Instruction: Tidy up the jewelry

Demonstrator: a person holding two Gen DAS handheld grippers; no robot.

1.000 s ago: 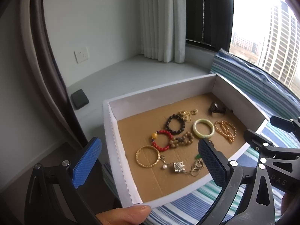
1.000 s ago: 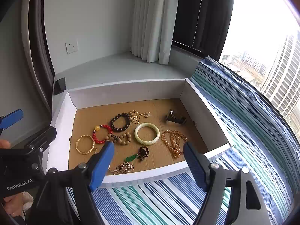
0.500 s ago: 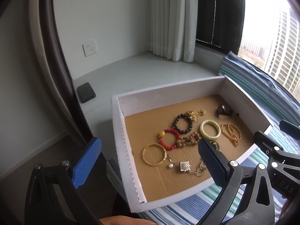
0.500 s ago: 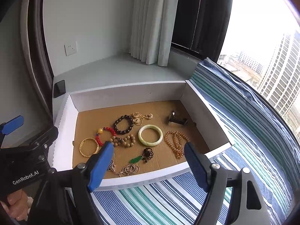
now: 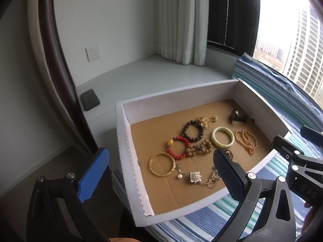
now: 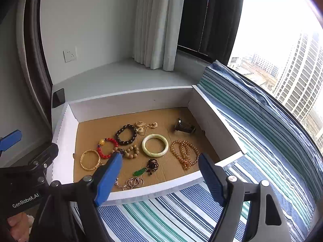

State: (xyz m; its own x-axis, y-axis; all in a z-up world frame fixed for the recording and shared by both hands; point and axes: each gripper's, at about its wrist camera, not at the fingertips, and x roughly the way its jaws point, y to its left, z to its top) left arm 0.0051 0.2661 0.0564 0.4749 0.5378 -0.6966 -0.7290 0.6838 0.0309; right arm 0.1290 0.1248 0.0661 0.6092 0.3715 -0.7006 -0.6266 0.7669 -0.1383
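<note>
A white cardboard box (image 5: 123, 147) (image 6: 129, 102) with a brown floor holds loose jewelry: a jade bangle (image 5: 222, 137) (image 6: 155, 145), a gold bangle (image 5: 162, 164) (image 6: 90, 159), a red bead bracelet (image 5: 178, 148) (image 6: 107, 147), a dark bead bracelet (image 5: 192, 131) (image 6: 126, 134), an amber bead strand (image 5: 246, 140) (image 6: 184, 154), a silver chain with pendant (image 5: 195, 177), a green pendant (image 6: 140, 171). My left gripper (image 5: 161, 174) is open and empty, above the box's near left part. My right gripper (image 6: 160, 178) is open and empty, above the box's front edge.
The box lies on a blue, green and white striped cloth (image 6: 181, 211). A black phone (image 5: 90, 99) lies on the grey sill behind the box. White curtain (image 5: 179, 20) and window stand at the back. A dark clip-like item (image 6: 184, 128) is in the box's far right corner.
Both grippers have pulled back and risen slightly, so the box looks farther and more to the right in the left view. The jewelry has not moved.
</note>
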